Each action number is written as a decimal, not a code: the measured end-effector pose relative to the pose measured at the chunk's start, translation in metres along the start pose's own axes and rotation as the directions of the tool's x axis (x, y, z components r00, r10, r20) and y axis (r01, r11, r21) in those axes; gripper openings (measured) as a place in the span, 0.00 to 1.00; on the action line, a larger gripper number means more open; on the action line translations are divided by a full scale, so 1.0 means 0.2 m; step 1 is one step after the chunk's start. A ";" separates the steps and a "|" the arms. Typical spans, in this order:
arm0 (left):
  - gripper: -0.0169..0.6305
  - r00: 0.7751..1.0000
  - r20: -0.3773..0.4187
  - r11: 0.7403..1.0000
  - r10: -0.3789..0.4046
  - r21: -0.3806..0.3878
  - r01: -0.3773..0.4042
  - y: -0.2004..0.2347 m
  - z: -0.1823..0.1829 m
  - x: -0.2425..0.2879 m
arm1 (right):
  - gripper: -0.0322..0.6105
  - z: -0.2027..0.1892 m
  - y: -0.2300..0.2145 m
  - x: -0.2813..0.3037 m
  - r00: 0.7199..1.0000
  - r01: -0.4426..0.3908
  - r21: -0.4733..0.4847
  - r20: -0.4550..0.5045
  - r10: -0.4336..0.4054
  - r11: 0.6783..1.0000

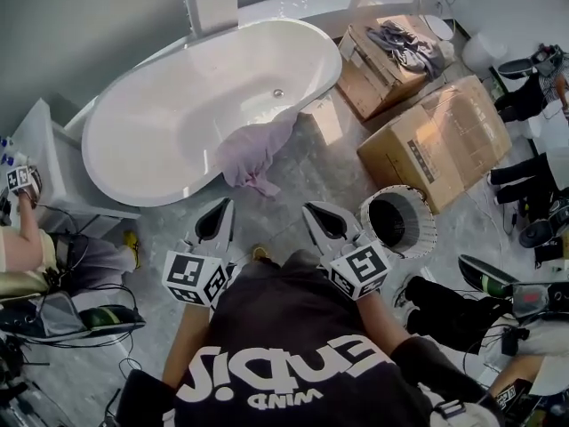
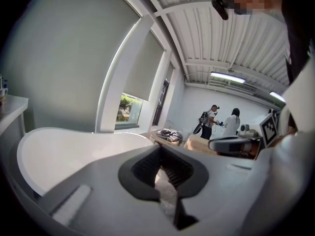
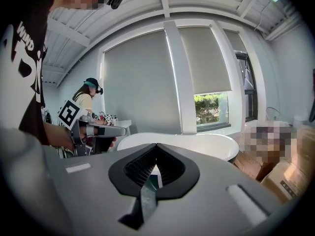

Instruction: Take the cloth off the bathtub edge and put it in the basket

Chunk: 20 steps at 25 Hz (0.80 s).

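Head view shows the left gripper (image 1: 220, 213) and the right gripper (image 1: 317, 214) side by side above the floor, each with its jaws pressed together and nothing between them. Just beyond them the lilac cloth (image 1: 253, 154) hangs over the near rim of the white bathtub (image 1: 160, 132). The white basket (image 1: 425, 238) stands on the floor just right of the right gripper, with cardboard boxes (image 1: 444, 140) behind it.

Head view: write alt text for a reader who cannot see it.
A lilac cloth hangs over the near edge of the white bathtub. The left gripper and right gripper, both shut and empty, point toward it; a white basket stands on the floor at right.
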State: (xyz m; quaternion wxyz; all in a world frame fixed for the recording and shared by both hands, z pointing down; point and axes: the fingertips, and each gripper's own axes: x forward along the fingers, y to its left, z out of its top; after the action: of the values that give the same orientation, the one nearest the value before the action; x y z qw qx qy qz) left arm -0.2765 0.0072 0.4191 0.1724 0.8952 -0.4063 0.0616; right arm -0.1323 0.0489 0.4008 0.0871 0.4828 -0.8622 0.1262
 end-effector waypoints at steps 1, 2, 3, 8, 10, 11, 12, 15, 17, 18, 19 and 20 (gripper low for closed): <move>0.02 1.000 -0.009 1.000 -0.008 -0.004 0.008 0.01 -0.01 0.02 | 0.06 0.00 -0.02 0.01 1.000 0.010 0.002 0.000 -0.010 1.000; 0.02 1.000 -0.016 1.000 -0.016 -0.006 0.015 0.03 -0.02 0.05 | 0.06 0.00 -0.03 0.03 1.000 0.020 0.006 -0.001 -0.020 1.000; 0.02 0.999 -0.022 1.000 -0.023 -0.008 0.023 0.03 -0.02 0.07 | 0.06 0.00 -0.05 0.04 1.000 0.030 0.013 -0.002 -0.030 0.999; 0.02 0.998 -0.028 0.998 -0.049 -0.032 0.048 0.05 0.00 0.17 | 0.06 -0.01 -0.13 0.08 0.998 0.060 0.043 -0.007 -0.060 0.997; 0.02 0.998 -0.033 0.999 -0.046 -0.022 0.046 0.07 0.00 0.21 | 0.06 -0.01 -0.17 0.11 0.998 0.059 0.044 -0.003 -0.058 0.997; 0.02 0.999 -0.035 0.999 -0.042 -0.019 0.041 0.08 0.01 0.24 | 0.06 -0.01 -0.19 0.12 0.998 0.057 0.045 -0.002 -0.057 0.997; 0.02 0.999 -0.036 0.999 -0.036 -0.018 0.035 0.08 0.02 0.26 | 0.06 -0.01 -0.21 0.13 0.998 0.056 0.046 -0.002 -0.056 0.997; 0.02 0.999 -0.032 1.000 -0.024 -0.016 0.024 0.10 0.05 0.33 | 0.06 0.01 -0.29 0.16 0.998 0.057 0.052 0.001 -0.057 0.997; 0.02 0.999 -0.032 1.000 -0.023 -0.009 0.023 0.10 0.07 0.37 | 0.06 0.03 -0.34 0.19 0.998 0.058 0.054 0.008 -0.058 0.997; 0.02 0.999 -0.032 1.000 -0.022 -0.005 0.022 0.10 0.09 0.39 | 0.06 0.05 -0.37 0.20 0.998 0.055 0.055 0.013 -0.056 0.997; 0.02 0.999 -0.032 1.000 -0.021 -0.001 0.021 0.11 0.10 0.42 | 0.06 0.06 -0.39 0.22 0.999 0.050 0.053 0.017 -0.051 0.997; 0.02 0.999 -0.031 1.000 -0.018 0.001 0.018 0.11 0.12 0.45 | 0.06 0.07 -0.42 0.23 0.999 0.044 0.051 0.019 -0.045 0.998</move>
State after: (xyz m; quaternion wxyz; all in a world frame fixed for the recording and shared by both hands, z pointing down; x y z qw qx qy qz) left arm -0.2345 -0.0782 0.4256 0.1784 0.8979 -0.3955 0.0740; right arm -0.0852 -0.0356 0.4113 0.0690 0.5053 -0.8485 0.1412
